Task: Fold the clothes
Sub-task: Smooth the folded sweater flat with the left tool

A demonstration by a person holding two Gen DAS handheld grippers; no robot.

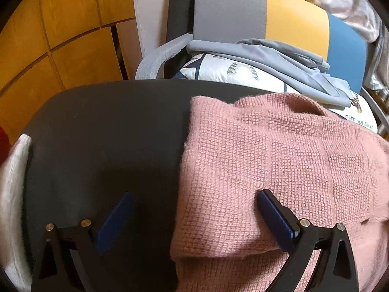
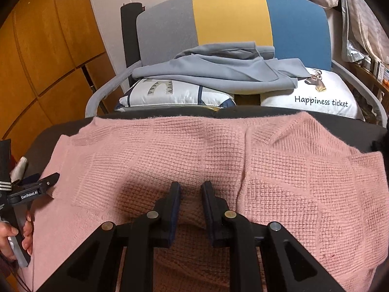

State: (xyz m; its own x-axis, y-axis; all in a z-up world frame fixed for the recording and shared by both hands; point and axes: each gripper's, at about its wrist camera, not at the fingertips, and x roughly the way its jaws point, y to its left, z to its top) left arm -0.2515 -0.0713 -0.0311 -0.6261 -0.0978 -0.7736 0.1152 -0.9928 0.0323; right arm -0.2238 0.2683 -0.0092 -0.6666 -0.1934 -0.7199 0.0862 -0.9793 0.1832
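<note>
My pink waffle-check knit sweater on black table; behind it, chair back striped grey, yellow, blue; grey garment; white printed cushions.

Desk: carries the knit sweater, spread across most of its top as seen from the right wrist; in the left wrist view the sweater covers the right part, the left part bare.

Left gripper: at the sweater's left edge, one finger over the desk, the other over the knit; in the right wrist view at far left.

Right gripper: over the sweater's near middle.

Chair: behind the desk. On its seat two cushions side by side; a folded garment lies on them.

Wooden cabinet: left of the chair.
</note>
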